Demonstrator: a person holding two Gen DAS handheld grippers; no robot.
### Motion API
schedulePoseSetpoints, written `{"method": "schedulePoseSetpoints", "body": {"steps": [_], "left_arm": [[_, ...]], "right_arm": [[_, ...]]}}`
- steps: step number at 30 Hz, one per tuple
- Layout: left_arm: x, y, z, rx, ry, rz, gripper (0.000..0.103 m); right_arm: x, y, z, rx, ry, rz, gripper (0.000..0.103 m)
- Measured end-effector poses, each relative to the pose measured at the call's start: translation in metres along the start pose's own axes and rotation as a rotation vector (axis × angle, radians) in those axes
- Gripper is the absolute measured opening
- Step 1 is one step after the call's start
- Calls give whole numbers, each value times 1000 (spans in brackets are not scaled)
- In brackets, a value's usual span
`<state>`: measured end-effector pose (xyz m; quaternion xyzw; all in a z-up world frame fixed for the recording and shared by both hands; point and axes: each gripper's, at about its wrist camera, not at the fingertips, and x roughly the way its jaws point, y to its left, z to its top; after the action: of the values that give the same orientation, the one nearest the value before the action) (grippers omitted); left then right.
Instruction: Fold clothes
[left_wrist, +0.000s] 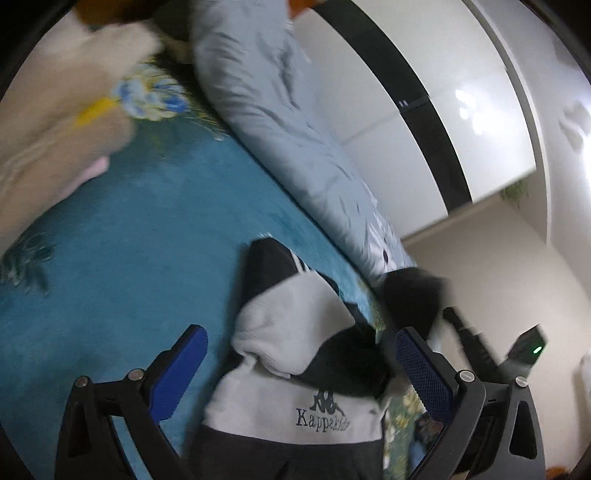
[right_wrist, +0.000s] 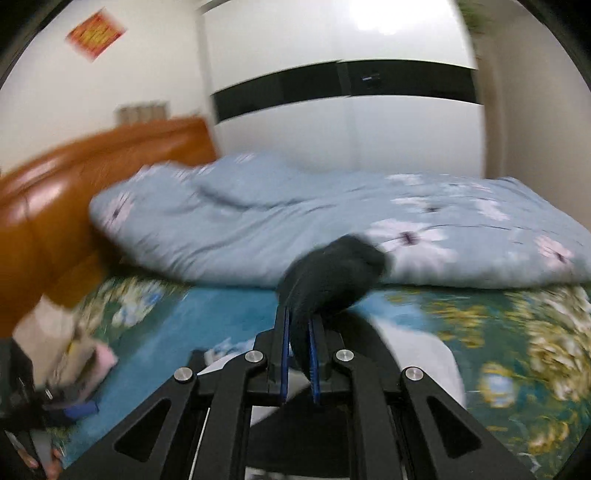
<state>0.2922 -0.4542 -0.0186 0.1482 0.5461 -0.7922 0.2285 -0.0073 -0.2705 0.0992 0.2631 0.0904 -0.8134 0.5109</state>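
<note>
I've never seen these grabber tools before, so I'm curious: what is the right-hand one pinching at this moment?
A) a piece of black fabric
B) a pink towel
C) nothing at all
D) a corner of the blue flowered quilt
A: in the right wrist view the right gripper has its blue pads closed on a bunch of black fabric, which sticks up in front of the flowered quilt.
</note>
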Motion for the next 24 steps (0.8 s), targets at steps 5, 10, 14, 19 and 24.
{"method": "schedulePoseSetpoints", "body": {"steps": [5, 10, 14, 19, 24], "left_arm": [[-7, 18, 5, -64, -7, -11, 103], [3, 19, 6, -42, 21, -21, 103], [21, 15, 7, -27, 59, -26, 103], [53, 11, 2, -12, 123, -32, 103], [83, 0, -14, -10, 204, -91, 103]], "right_arm": [[60, 71, -44, -129, 127, 77, 9], [82, 88, -64, -142, 186, 103, 8], [71, 67, -60, -104, 192, 78, 9], [53, 27, -78, -36, 237, 49, 9], [30, -18, -108, 80, 258, 71, 27]]}}
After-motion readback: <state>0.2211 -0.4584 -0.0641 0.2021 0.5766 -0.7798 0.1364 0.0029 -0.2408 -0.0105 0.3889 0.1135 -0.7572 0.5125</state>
